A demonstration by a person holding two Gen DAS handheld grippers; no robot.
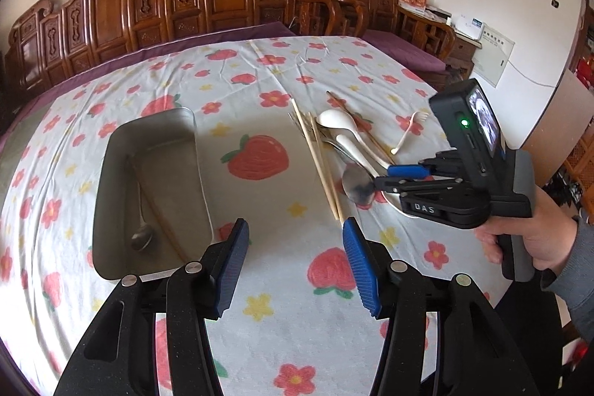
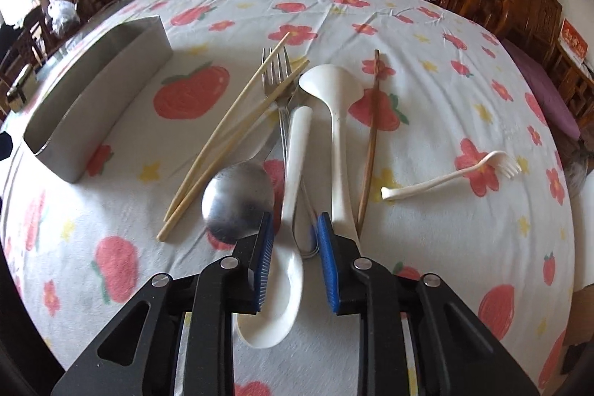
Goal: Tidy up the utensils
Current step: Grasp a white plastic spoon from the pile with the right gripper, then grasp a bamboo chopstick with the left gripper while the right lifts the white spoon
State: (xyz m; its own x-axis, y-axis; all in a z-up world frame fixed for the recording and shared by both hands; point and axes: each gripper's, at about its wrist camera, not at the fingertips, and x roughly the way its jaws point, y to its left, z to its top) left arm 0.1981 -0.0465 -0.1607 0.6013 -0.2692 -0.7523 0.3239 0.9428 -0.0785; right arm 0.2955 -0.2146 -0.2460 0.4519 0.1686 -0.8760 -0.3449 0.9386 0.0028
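The short white ceramic soup spoon (image 2: 287, 229) is the piece I am after: it lies in the utensil pile on the strawberry-print tablecloth (image 2: 427, 36), handle pointing away from me, bowl under my right gripper (image 2: 295, 232). That gripper's blue pads sit either side of the spoon's neck with a visible gap on both sides, so the jaws are parted and not yet gripping.

To close well, I judge I should centre on the neck, where the ceramic is narrowest, and keep clear of the round steel spoon (image 2: 237, 199) touching the left pad and the steel fork (image 2: 280, 88) whose handle runs beside the ceramic one. A slanted squeeze could pinch the fork handle too. Ceramic is smooth and hard, so I would close firmly and lift straight up.

Just left of the pile lie the pale bamboo chopsticks (image 2: 230, 132); to the right, the long white ladle-shaped spoon (image 2: 336, 99), a dark wooden chopstick (image 2: 371, 136) and, well apart, a small cream plastic fork (image 2: 453, 173).

The destination, the rectangular steel tray (image 1: 111, 151), stands to the left, already holding a steel spoon (image 1: 142, 236) and a wooden chopstick (image 1: 159, 214). My left gripper (image 1: 293, 244) hovers wide open and empty near the tray.
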